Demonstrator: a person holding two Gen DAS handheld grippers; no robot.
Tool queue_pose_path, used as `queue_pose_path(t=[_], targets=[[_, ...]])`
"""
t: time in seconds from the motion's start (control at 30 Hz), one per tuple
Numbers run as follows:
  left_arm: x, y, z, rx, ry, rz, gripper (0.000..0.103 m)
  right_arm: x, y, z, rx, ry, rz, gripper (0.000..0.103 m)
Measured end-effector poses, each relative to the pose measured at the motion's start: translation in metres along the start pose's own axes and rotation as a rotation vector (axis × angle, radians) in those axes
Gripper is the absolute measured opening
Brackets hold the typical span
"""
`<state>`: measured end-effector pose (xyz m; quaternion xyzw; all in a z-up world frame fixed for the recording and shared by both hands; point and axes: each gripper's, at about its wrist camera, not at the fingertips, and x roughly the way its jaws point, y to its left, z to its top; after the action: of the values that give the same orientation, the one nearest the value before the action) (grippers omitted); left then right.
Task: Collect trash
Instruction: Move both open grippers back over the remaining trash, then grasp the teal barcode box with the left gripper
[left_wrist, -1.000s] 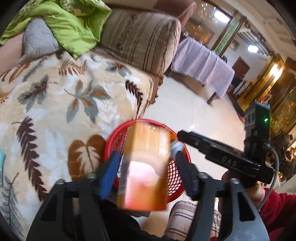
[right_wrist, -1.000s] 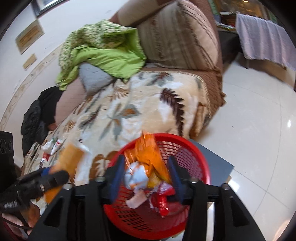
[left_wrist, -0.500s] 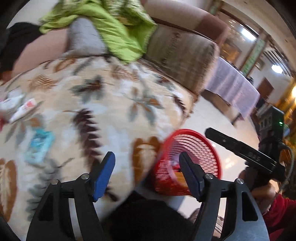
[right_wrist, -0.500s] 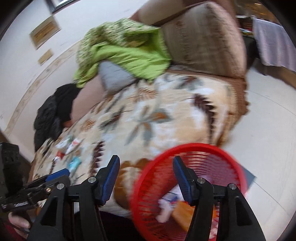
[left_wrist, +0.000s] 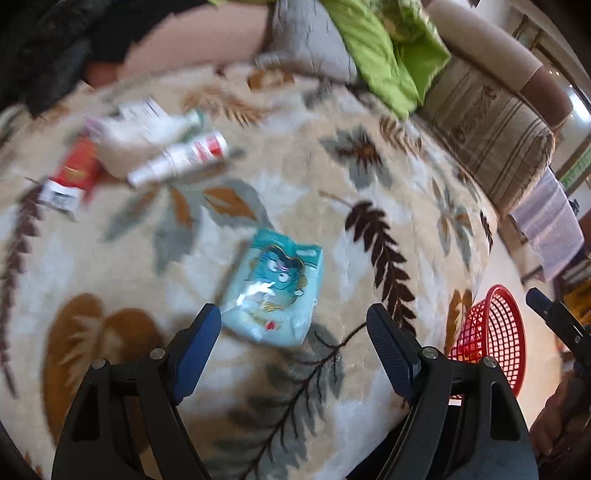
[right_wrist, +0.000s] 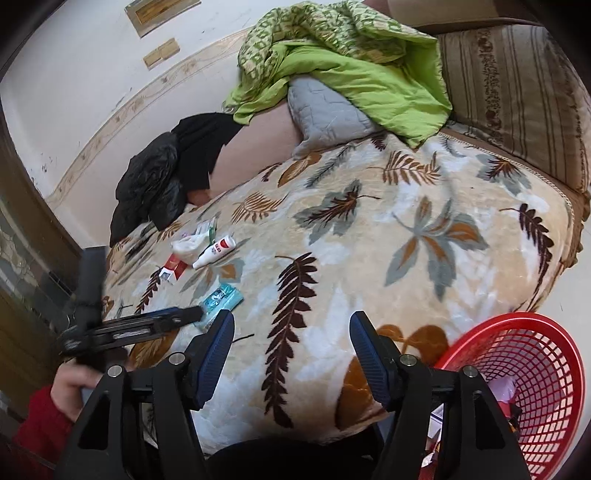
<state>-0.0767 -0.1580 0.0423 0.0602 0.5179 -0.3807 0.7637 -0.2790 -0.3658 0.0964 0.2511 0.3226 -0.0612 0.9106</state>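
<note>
- Left claw (left_wrist: 293, 334), empty, jaws just widened, hangs right over the teal packet (left_wrist: 273, 286); its long axis runs between the jaws.
- Right claw (right_wrist: 291, 345), empty, jaws just widened, sits farther off, near the red basket (right_wrist: 532, 373) at the sofa's front edge.

In the left wrist view we find the white tube (left_wrist: 177, 160), red carton (left_wrist: 72, 175) and crumpled wrapper (left_wrist: 140, 129) at upper left too blurred to read; the red basket (left_wrist: 495, 339) is partly hidden behind a finger, and at lower right of the right wrist view its contents (right_wrist: 506, 391) stay unclear
</note>
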Motion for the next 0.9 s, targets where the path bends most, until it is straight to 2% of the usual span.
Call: queue_pose_path(t=[0.1,0.17,0.2,0.23,0.3,0.43,0.6,0.8,0.9], targets=[[0.019,-0.002,0.009,0.016,-0.013,0.068,0.079,0.006,0.0,0.003,0.003,0.01,-0.005,0.069],[0.024,0.0,0.011,-0.005,-0.031,0.09,0.057,0.01,0.001,0.006,0.001,0.018,-0.004,0.069],[0.027,0.002,0.011,-0.017,-0.025,0.103,0.035,0.012,0.002,0.007,0.0,0.02,-0.003,0.069],[0.028,0.006,0.01,-0.034,-0.031,0.121,0.023,0.014,0.003,0.01,-0.003,0.022,0.002,0.069],[0.022,0.015,0.006,-0.061,-0.051,0.121,0.016,0.022,0.009,0.016,-0.014,0.031,0.016,0.069],[-0.005,0.037,-0.009,-0.138,-0.112,0.147,0.013,0.043,0.025,0.033,-0.034,0.051,0.069,0.069],[-0.042,0.064,-0.026,-0.195,-0.218,0.233,0.013,0.092,0.055,0.058,-0.015,0.105,0.156,0.069],[-0.066,0.102,-0.035,-0.278,-0.327,0.267,0.013,0.162,0.105,0.085,-0.008,0.156,0.257,0.069],[-0.069,0.11,-0.033,-0.291,-0.351,0.285,0.013,0.199,0.127,0.096,-0.028,0.159,0.247,0.069]])
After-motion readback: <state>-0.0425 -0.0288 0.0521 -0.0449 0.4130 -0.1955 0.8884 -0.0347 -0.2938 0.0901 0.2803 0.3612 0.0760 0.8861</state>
